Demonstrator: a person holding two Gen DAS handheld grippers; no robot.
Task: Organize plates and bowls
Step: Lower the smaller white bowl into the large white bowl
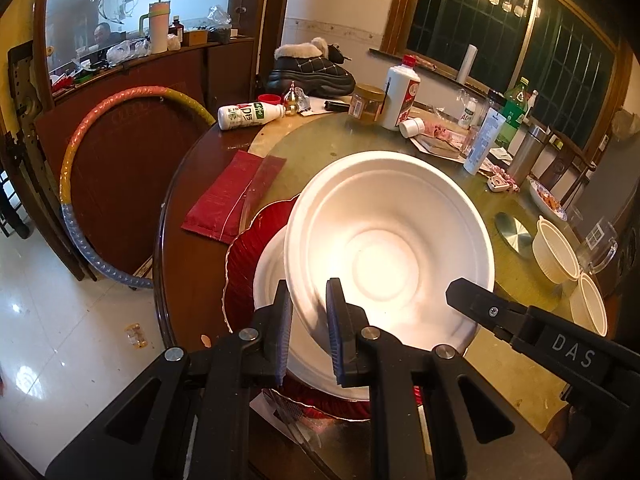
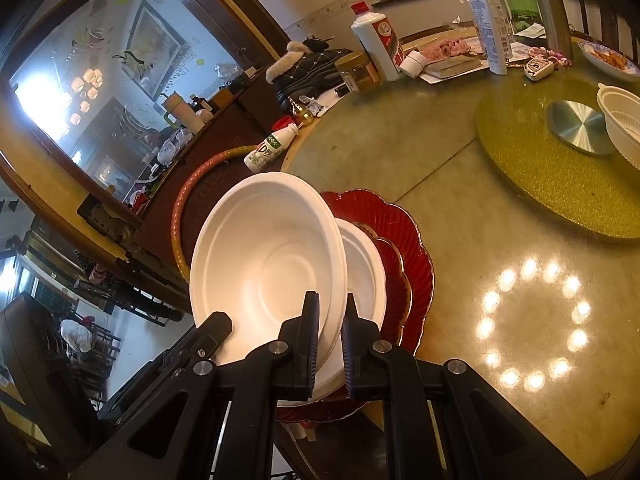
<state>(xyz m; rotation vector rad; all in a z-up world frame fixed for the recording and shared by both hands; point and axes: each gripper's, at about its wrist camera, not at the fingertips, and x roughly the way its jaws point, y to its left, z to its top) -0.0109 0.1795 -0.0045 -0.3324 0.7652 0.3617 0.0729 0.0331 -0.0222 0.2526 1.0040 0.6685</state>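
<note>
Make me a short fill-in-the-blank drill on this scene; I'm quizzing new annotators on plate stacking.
1. Both tongs, left and right, grip the rim of one tilted white ____.
2. Beneath the second white plate lie scalloped plates coloured ____.
3. The milk bottle lies on its ____.
Missing words: plate; red; side.
</note>
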